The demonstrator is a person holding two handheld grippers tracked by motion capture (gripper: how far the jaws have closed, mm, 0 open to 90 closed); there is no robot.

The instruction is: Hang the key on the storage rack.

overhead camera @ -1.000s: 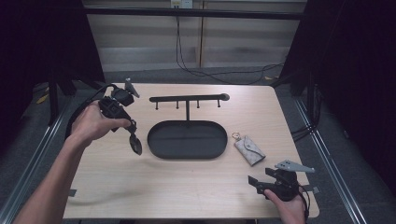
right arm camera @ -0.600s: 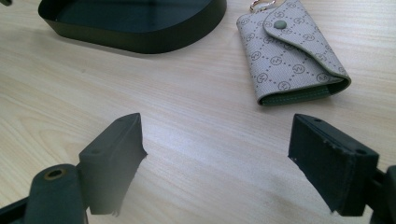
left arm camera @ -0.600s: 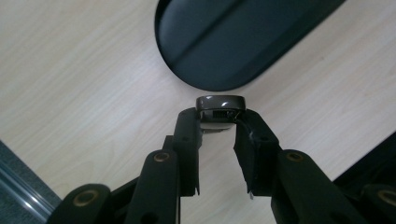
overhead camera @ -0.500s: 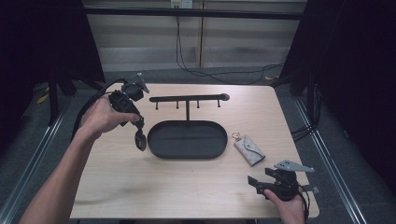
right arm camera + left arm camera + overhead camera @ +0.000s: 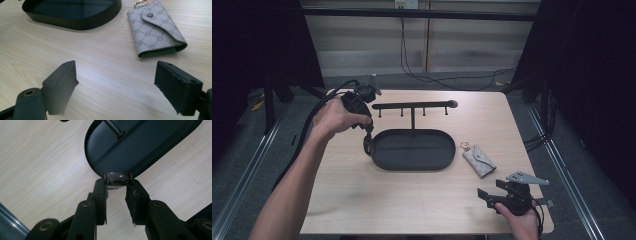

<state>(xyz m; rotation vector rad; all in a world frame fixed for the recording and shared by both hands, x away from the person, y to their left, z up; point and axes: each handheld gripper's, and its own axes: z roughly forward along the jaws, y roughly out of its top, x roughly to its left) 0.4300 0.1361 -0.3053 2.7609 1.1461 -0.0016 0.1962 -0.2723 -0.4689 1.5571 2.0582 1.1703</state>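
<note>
Over tray rim (image 5: 100, 167), left gripper (image 5: 117, 185) clamping small half-hidden brown item (image 5: 117, 178)

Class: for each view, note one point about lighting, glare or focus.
High view: surroundings dark, table evenly lit. Left gripper view: glare streak on the small brown object held by the left gripper. Right gripper view: near jaws soft, key pouch sharp.
</note>
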